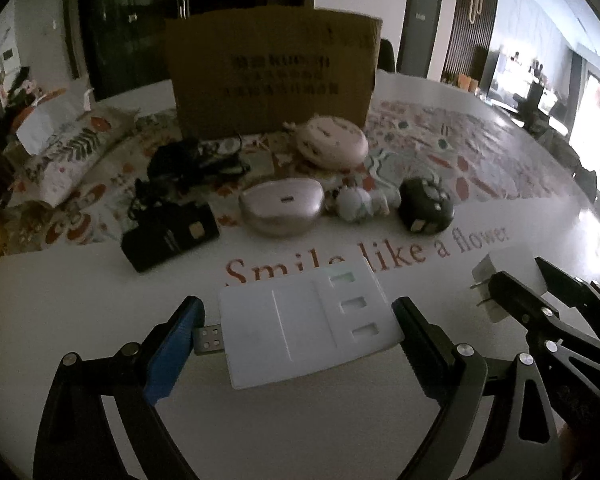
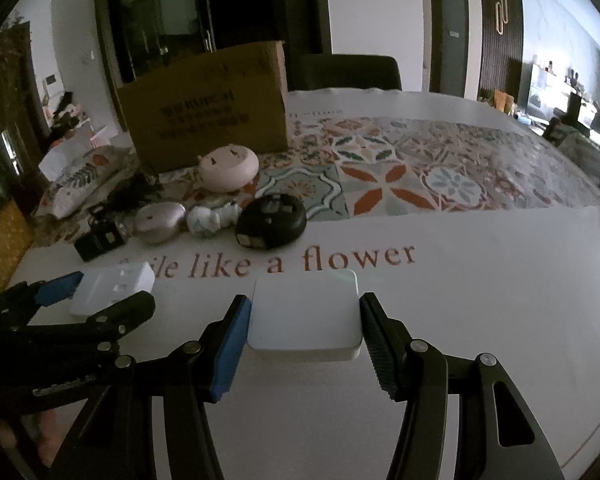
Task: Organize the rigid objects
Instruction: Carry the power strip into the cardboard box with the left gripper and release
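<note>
A flat white USB hub (image 1: pixel 308 328) with its metal plug pointing left lies low over the white table (image 1: pixel 300 420). My left gripper (image 1: pixel 298 308) is shut on it: the blue pad meets the plug tip and the black pad meets the right edge. Just to its right, my right gripper (image 2: pixel 304 300) is shut on a white square charger (image 2: pixel 304 316), one pad on each side. In the left wrist view the charger (image 1: pixel 508 264) shows its metal prongs, held in the right gripper (image 1: pixel 522 274). The right wrist view shows the left gripper (image 2: pixel 112 288) around the hub (image 2: pixel 116 276) at the left.
Beyond the red lettering lie a black adapter with cables (image 1: pixel 168 236), a pink oval case (image 1: pixel 280 208), a small white figurine (image 1: pixel 356 204) and a black round device (image 1: pixel 426 208). Farther back are a pink round device (image 1: pixel 332 144), a cardboard box (image 1: pixel 272 72) and a patterned pouch (image 1: pixel 68 160).
</note>
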`<state>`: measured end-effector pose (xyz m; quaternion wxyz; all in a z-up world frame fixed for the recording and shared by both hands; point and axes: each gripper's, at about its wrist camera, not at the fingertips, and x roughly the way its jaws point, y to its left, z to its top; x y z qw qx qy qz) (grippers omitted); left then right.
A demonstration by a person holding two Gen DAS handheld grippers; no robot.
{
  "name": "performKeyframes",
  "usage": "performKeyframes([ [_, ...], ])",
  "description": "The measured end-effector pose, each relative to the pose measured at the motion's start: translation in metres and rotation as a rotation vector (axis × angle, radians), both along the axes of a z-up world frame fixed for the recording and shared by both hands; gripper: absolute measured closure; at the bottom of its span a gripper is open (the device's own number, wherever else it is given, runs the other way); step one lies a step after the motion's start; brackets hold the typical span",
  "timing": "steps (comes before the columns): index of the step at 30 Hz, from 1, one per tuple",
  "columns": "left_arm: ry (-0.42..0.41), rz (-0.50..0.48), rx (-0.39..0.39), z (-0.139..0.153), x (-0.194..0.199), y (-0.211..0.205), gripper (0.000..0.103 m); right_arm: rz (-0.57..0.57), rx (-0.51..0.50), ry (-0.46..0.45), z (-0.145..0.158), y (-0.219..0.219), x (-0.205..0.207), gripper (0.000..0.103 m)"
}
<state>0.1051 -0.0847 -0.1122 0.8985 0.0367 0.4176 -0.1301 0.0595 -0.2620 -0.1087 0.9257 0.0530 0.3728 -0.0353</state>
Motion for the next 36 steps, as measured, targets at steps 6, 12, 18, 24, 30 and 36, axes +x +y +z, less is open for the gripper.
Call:
performKeyframes([
  [6, -0.084, 0.022, -0.018, 0.024, 0.000, 0.011, 0.008, 0.013, -0.011, -0.042, 0.018, 0.008, 0.004, 0.046],
  [12, -0.131, 0.045, -0.050, 0.043, 0.007, 0.025, 0.008, 0.032, -0.024, -0.095, 0.037, 0.018, 0.014, 0.046],
  [18, -0.173, 0.060, -0.077, 0.062, 0.019, 0.036, 0.008, 0.056, -0.030, -0.154, 0.060, 0.029, 0.027, 0.047],
  [24, -0.222, 0.059, -0.085, 0.084, 0.035, 0.044, 0.008, 0.074, -0.025, -0.201, 0.079, 0.037, 0.044, 0.047],
  [30, -0.259, 0.046, -0.081, 0.107, 0.054, 0.046, 0.008, 0.082, -0.025, -0.250, 0.098, 0.041, 0.065, 0.047],
  [36, -0.284, 0.040, -0.090, 0.129, 0.075, 0.048, 0.008, 0.087, -0.015, -0.296, 0.120, 0.043, 0.086, 0.046],
])
